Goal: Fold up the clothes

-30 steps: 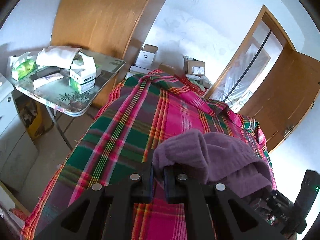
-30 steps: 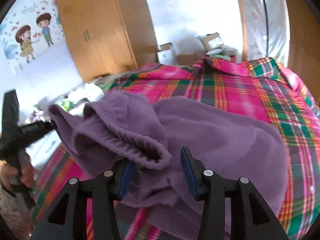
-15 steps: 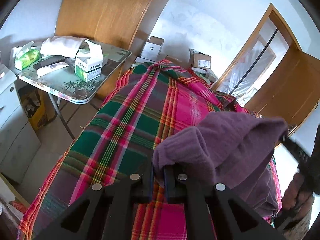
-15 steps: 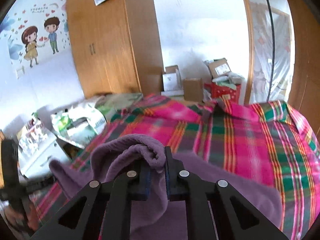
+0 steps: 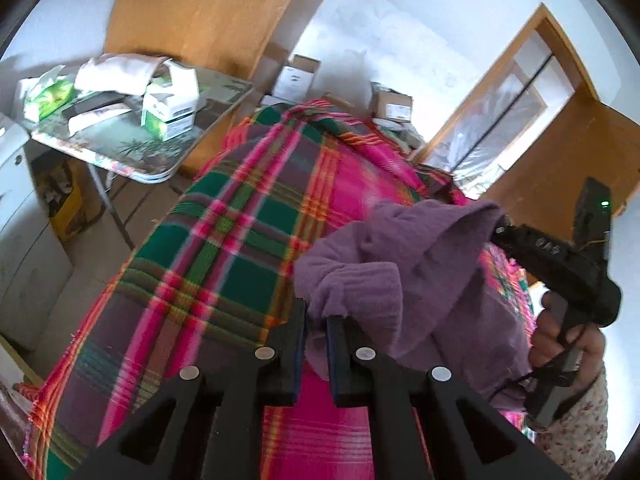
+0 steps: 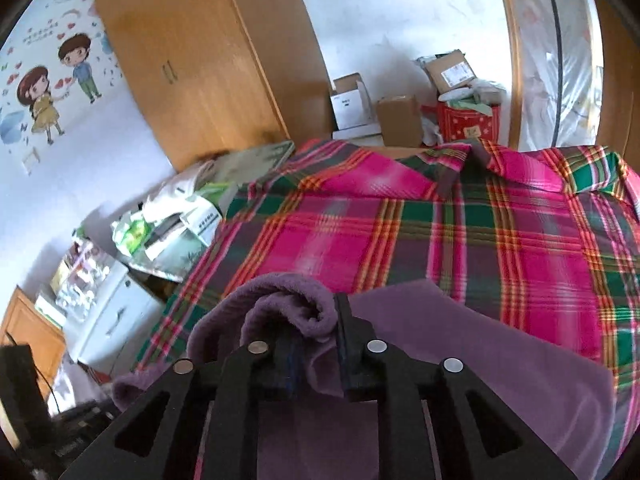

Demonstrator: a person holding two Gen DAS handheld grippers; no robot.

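Note:
A purple knit garment point(image 5: 420, 264) hangs lifted above a bed with a pink and green plaid cover point(image 5: 224, 240). My left gripper point(image 5: 317, 320) is shut on a ribbed edge of the garment. In the left wrist view my right gripper point(image 5: 500, 229), held by a hand, pinches another part of the cloth at the right. In the right wrist view that gripper point(image 6: 314, 334) is shut on a rolled purple edge point(image 6: 288, 300), and the garment point(image 6: 460, 360) spreads flat to the right over the plaid cover point(image 6: 400, 240).
A folding table point(image 5: 132, 148) with tissue packs and boxes point(image 5: 170, 108) stands left of the bed. Beyond it is a wooden wardrobe point(image 6: 200, 60). Cardboard boxes point(image 6: 400, 120) sit past the bed's far end. A white cabinet point(image 6: 116, 316) stands low at the left.
My right gripper went from open around the purple cloth to shut on its rolled edge. Both grippers have lifted the garment higher and it now stretches between them.

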